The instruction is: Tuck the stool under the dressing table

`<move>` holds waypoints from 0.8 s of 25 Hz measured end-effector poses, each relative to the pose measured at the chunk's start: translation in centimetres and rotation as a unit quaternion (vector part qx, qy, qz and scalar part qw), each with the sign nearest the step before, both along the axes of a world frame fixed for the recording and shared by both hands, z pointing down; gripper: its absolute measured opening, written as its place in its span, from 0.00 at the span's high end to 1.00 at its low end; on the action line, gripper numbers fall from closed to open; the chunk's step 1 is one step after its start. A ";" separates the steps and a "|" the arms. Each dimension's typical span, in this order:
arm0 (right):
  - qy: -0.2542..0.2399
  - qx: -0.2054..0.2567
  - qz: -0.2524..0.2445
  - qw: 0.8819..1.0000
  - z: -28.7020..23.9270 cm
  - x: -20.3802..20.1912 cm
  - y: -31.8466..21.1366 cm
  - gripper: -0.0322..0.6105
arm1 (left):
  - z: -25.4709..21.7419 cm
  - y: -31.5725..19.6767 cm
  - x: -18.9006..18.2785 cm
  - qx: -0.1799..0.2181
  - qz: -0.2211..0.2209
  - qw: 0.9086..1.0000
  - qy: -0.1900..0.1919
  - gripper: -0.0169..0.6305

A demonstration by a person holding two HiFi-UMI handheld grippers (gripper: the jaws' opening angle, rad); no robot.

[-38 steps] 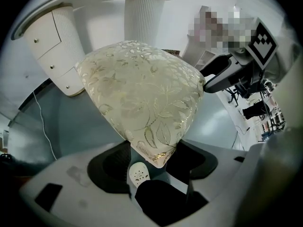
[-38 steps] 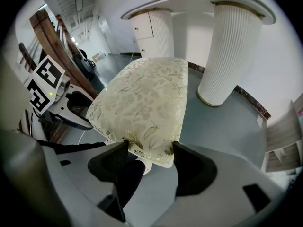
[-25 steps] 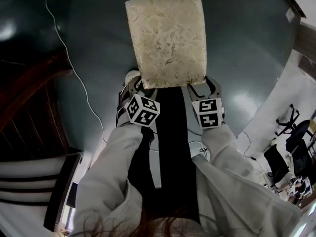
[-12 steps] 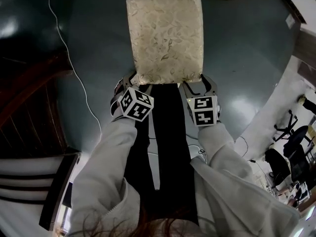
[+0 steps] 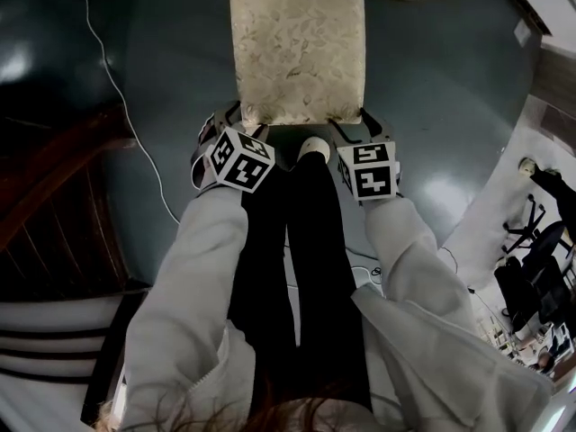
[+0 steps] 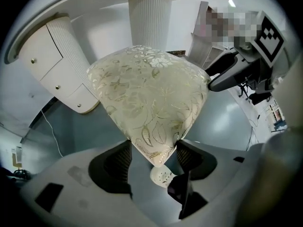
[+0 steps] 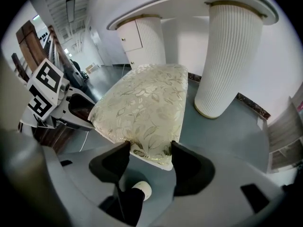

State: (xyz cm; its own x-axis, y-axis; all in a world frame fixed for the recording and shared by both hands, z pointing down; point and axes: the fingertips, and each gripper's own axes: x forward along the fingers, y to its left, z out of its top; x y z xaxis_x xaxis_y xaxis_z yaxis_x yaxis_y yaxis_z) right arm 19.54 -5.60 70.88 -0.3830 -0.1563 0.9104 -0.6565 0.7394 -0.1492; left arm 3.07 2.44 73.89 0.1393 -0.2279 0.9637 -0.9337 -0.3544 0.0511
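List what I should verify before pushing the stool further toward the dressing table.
1. Left gripper on the stool's near corner: ok, its jaws clamp it.
2. Right gripper on the other near corner: ok, its jaws have just been closing and the pads touch.
3. Aim between cabinet pedestal and ribbed column: ok, it looks so.
4. Seat under the dressing table: not ok, mostly uncovered.
5. Cable clear of the path: ok, off to the left.
6. Shoe clear of the legs: cannot tell, legs hidden.
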 end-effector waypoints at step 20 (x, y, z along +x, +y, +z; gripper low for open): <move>-0.010 0.031 0.050 0.998 0.2 -6.6 -8.2 0.44 | 0.3 -9.4 -7.0 0.029 0.001 0.999 0.046 0.55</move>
State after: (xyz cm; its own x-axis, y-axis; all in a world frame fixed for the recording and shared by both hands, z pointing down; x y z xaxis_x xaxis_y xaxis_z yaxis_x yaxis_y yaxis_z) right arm 12.99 -13.77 71.09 -0.3796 -0.2507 0.8905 -0.7255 0.6780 -0.1183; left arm -3.90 -6.95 74.16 0.2266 -0.2825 0.9321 -0.9256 -0.3603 0.1158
